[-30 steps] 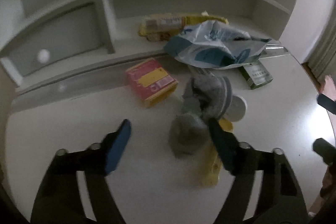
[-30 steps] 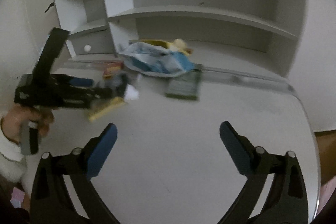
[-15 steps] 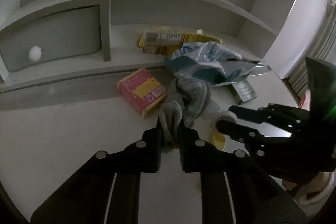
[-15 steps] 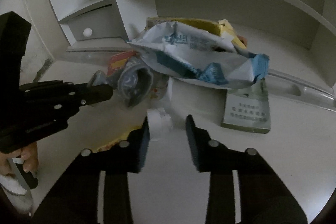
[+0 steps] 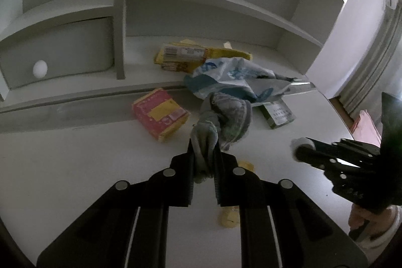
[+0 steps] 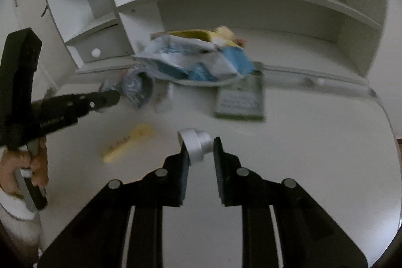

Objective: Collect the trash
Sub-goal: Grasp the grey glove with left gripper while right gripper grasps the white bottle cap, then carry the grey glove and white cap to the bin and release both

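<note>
Nearest you, your left gripper (image 5: pixel 203 155) has just closed, and its jaws are clamped on the near end of a grey sock (image 5: pixel 223 117), which trails away from the tips toward the pile. Your right gripper (image 6: pixel 199 150) has also just been closing, and it now pinches a small white roll (image 6: pixel 194 145), tape by the look of it, held on edge between the pads. So both picks look made; in my judgement the next move is to lift each item clear of the desk (image 6: pixel 314 142) and carry it to wherever the trash is gathered. No bin shows in either view, so you will have to look for it.

Just past the left gripper's tips a yellow wrapper (image 6: pixel 128 142) lies flat on the desk, uncollected. Farther on sit a pink and yellow box (image 5: pixel 160 114), then a green carton (image 6: pixel 241 102) to its right, then a crumpled blue and white bag (image 5: pixel 233 79) against the shelf ledge, with a yellow packet (image 5: pixel 201 54) behind it.

The right wrist view shows the wrapper whole and your left hand (image 6: pixel 22 167) on its handle; the left view hides most of the wrapper under its own jaws. Only the left view shows the pink and yellow box clearly.
</note>
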`<state>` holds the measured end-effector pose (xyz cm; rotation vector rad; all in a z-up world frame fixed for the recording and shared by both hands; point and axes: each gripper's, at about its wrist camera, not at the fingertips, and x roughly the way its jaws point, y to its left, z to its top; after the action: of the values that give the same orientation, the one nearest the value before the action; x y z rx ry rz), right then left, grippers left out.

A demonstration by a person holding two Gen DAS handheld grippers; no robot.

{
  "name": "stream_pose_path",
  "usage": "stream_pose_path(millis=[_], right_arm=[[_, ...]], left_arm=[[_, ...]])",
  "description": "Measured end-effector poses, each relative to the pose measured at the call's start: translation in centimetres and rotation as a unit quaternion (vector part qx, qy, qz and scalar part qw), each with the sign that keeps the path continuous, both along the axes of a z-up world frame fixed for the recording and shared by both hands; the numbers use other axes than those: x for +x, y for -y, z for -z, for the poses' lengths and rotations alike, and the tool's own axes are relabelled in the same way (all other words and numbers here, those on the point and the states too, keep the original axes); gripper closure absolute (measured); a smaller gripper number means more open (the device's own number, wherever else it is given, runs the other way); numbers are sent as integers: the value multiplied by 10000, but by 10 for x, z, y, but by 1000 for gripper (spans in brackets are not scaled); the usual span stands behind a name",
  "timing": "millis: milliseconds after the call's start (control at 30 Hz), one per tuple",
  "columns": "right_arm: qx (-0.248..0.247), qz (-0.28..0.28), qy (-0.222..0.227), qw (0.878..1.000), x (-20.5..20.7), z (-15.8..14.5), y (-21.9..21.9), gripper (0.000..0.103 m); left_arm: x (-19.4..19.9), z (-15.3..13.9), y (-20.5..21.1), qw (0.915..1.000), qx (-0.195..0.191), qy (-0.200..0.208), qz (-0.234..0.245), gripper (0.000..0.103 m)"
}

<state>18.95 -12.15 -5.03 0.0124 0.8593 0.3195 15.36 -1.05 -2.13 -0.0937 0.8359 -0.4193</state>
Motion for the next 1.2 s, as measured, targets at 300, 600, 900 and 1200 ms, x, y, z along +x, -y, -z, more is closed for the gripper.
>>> stream_pose_path(millis=[300, 600, 900, 1200], right_arm=[[-123, 659, 53, 9977, -40, 0, 59, 84], [200, 868, 23, 9960, -63, 4, 89, 84], [300, 1173, 458, 9916, -119, -34, 149, 84], [-134, 2510, 186, 9677, -256, -17, 306, 84]], left_arm=[[-6, -4, 15, 9996, -65, 84, 252, 91], [-8, -10, 14, 9995, 44, 270, -153, 91], [-73, -50, 105, 9963, 86, 564, 638, 91], [-179, -60, 323, 9627, 57, 677, 2619, 91]])
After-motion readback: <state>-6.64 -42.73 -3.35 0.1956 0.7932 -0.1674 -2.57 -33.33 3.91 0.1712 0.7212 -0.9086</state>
